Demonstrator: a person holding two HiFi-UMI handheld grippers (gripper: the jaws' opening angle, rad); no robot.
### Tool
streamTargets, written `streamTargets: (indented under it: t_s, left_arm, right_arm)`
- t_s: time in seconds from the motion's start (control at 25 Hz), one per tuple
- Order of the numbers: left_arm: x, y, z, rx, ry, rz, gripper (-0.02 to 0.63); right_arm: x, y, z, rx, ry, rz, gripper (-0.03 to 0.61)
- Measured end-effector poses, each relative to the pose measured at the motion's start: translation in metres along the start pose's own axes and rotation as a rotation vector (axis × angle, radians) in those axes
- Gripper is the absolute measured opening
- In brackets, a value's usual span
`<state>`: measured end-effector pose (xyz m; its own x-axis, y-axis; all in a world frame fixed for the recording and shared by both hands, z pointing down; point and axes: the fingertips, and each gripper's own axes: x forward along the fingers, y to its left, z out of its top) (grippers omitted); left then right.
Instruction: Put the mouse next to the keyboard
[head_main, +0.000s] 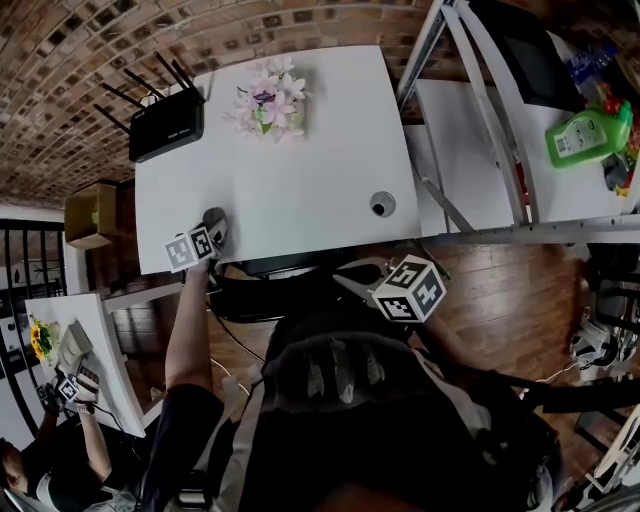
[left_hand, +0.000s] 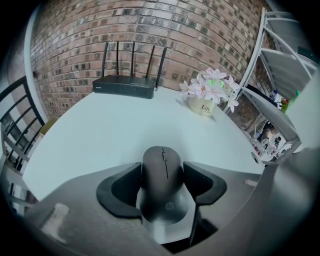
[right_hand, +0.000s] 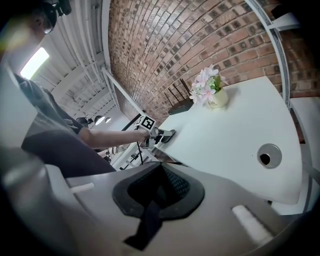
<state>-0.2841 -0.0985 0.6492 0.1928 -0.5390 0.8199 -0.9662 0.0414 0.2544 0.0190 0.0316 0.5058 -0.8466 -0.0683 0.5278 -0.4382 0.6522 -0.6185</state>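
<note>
A black mouse (left_hand: 162, 180) is clamped between the black pads of my left gripper (left_hand: 162, 170), which is shut on it. In the head view this left gripper (head_main: 212, 232) holds the mouse (head_main: 213, 218) at the near left edge of the white desk (head_main: 300, 180). The right gripper view shows the same pair, the left gripper (right_hand: 162, 135) just over the desk's edge. My right gripper (head_main: 350, 278) hangs below the desk's near edge, and its jaws (right_hand: 162, 187) look shut with nothing in them. A dark flat thing (head_main: 285, 265) under the desk edge may be the keyboard; I cannot tell.
A black router (head_main: 165, 128) with antennas stands at the desk's far left. A pot of pink flowers (head_main: 270, 105) is at the back middle. A round cable hole (head_main: 382, 204) lies near the front right. A metal shelf with a green bottle (head_main: 588, 135) stands to the right.
</note>
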Motion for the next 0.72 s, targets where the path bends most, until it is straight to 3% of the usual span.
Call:
streamTargets:
  t_s: [0.72]
  left_arm:
    - [0.016, -0.079, -0.013, 0.067, 0.030, -0.056, 0.270]
  right_arm:
    - [-0.035, -0.019, -0.017, 0.004, -0.028, 0.003, 0.005]
